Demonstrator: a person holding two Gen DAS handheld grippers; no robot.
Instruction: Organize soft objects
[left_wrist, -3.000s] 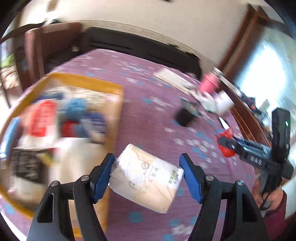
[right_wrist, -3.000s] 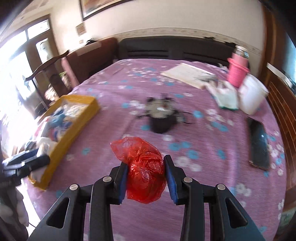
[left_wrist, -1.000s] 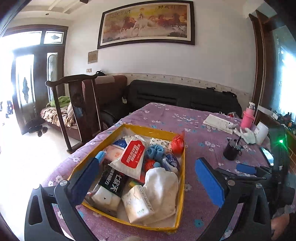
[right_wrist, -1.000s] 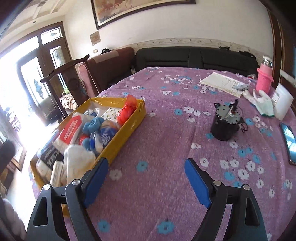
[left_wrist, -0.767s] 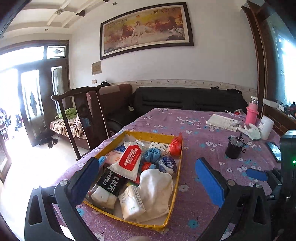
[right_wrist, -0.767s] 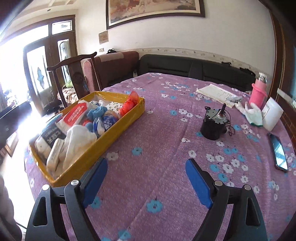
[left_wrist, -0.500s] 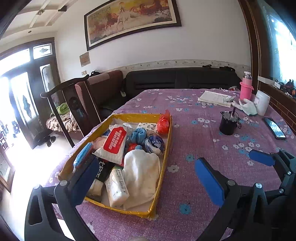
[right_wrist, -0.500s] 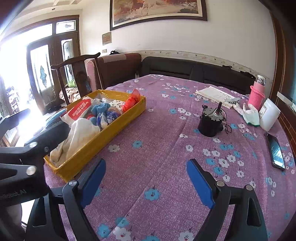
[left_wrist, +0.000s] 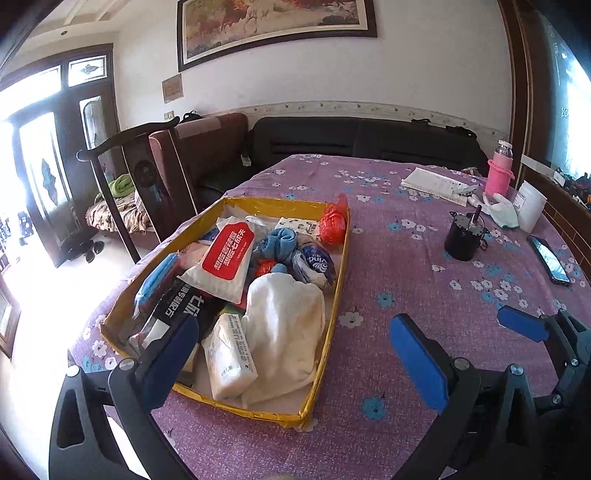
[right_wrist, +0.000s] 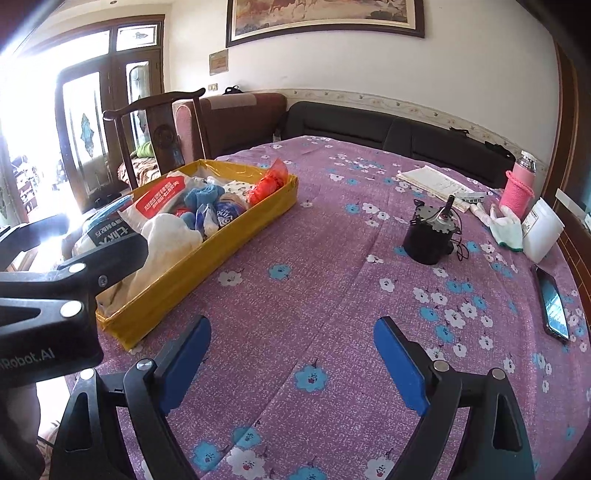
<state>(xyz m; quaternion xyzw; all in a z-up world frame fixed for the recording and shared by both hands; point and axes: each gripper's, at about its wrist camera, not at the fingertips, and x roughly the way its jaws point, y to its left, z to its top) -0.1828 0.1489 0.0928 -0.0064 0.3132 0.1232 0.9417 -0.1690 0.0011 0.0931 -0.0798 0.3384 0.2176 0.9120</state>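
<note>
Both grippers (left (left_wrist: 293, 354), right (right_wrist: 291, 356)) released; tissue pack (left_wrist: 229, 356), red bag (left_wrist: 332, 223) now in tray (left_wrist: 332, 310).

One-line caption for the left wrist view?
Open left gripper hovers over yellow tray packed with soft items on a purple floral tablecloth.

You see a purple tablecloth (right_wrist: 332, 280) strewn with white and blue flowers. On it sits a yellow tray (left_wrist: 334, 295) holding a white towel (left_wrist: 284, 325), a white pack with a red label (left_wrist: 225, 262), a blue cloth (left_wrist: 279, 240) and a red bag (left_wrist: 332, 225). Your gripper pads (right_wrist: 400, 365) are blue on black frames. Farther off stand a black pot (right_wrist: 424, 236) and a pink bottle (right_wrist: 517, 188).
</note>
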